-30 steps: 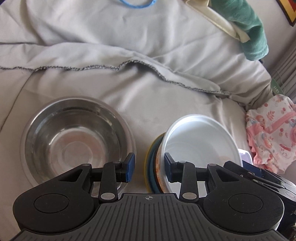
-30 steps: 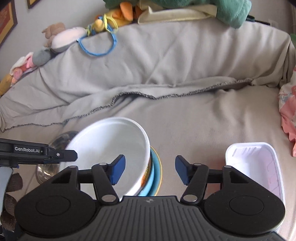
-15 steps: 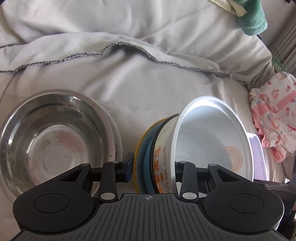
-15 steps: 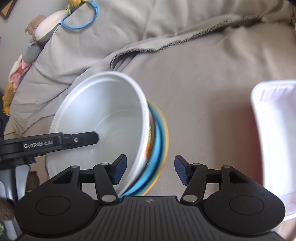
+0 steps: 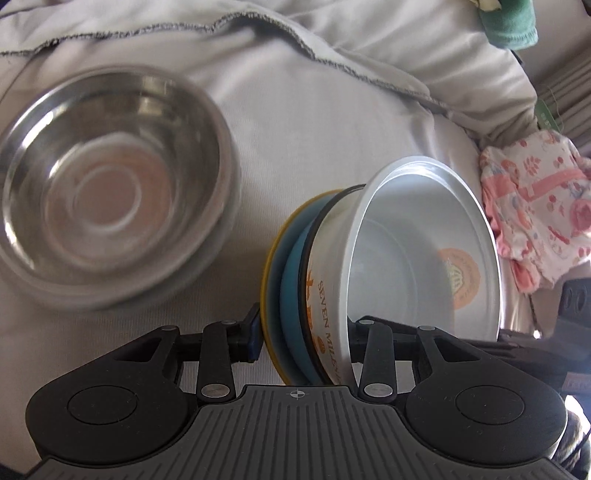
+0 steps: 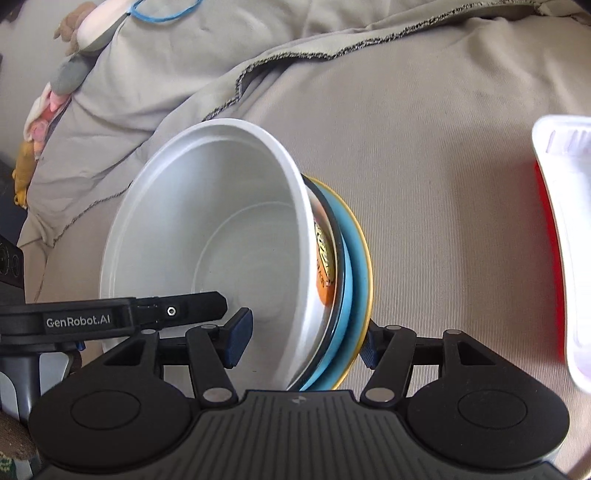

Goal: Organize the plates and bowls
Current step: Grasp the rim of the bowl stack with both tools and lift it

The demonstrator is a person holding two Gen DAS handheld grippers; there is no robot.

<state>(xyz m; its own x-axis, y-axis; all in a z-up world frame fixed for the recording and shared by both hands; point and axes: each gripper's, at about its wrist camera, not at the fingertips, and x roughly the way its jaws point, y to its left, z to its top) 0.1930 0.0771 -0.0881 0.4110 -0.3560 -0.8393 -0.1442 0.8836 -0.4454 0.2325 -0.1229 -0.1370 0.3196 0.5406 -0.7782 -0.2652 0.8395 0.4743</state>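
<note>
A white bowl [image 5: 417,266] with orange print sits nested on a blue plate [image 5: 291,295] with a yellow rim, all tipped on edge. My left gripper [image 5: 303,332] is shut on this stack: one finger behind the plate, one inside the bowl. In the right wrist view the same bowl [image 6: 207,251] and plate [image 6: 354,266] sit between the fingers of my right gripper [image 6: 303,339], which is closed on them too. The left gripper's finger [image 6: 177,310] reaches into the bowl. A steel bowl [image 5: 110,184] lies on the grey sheet at left.
A white plastic tray [image 6: 565,236] lies at right on the sheet. A pink patterned cloth [image 5: 535,206] lies at far right. Soft toys [image 6: 74,55] and a blue ring [image 6: 162,11] sit on the raised fold behind. A green cloth [image 5: 509,22] hangs at top right.
Both grippers have closed on the bowl-and-plate stack and tipped it up on edge. Both cameras have moved lower and closer; the steel bowl now sits higher in the left view.
</note>
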